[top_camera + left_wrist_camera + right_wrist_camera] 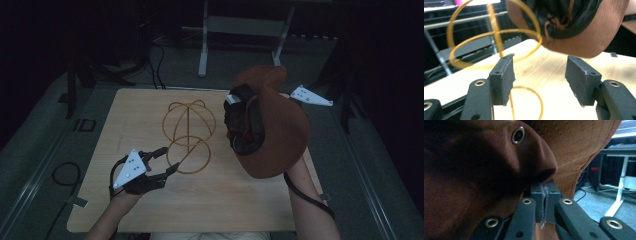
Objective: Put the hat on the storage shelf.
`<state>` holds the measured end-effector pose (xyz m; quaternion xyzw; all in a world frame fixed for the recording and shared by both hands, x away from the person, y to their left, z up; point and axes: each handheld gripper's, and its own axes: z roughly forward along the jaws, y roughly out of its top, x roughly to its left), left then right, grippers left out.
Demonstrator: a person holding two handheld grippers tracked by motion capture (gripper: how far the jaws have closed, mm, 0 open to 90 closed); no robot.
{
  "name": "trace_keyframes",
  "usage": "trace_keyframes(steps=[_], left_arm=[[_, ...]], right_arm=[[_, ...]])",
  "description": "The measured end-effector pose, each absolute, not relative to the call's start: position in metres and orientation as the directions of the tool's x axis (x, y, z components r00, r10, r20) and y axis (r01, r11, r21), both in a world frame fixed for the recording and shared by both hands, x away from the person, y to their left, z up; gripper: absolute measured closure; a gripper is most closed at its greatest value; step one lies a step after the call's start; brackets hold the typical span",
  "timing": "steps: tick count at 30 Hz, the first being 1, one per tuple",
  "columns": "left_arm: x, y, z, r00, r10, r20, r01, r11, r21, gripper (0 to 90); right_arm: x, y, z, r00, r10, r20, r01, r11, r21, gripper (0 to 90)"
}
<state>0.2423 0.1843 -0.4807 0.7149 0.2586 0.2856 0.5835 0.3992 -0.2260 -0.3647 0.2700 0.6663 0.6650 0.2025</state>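
My left hand-held gripper [162,161] hovers low over the counter [235,200], jaws parted and empty, aimed at the wire hat stand [189,136] just ahead. Its foot ring [534,100] lies flat between my pads; the stem rises upright beyond. My right hand-held gripper [544,202], farther off, pinches the brown hat [272,127] shut-jawed, held aloft, brim hanging down, right of the stand.

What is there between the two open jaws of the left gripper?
In the left gripper view, the left gripper has only bare wooden table and a lower loop of the golden wire stand between its jaws; nothing is gripped.
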Motion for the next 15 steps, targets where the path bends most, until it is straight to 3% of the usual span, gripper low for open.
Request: trace_keyframes(steps=[15], left_arm=[[0.226, 0.224, -0.522, 0.592, 0.804, 0.055, 0.090, -0.134, 0.987, 40.7]], right_arm=[[0.424, -0.162, -0.319, -0.762, 0.647, 0.023, 0.012, -0.021, 1.000, 88.2]])
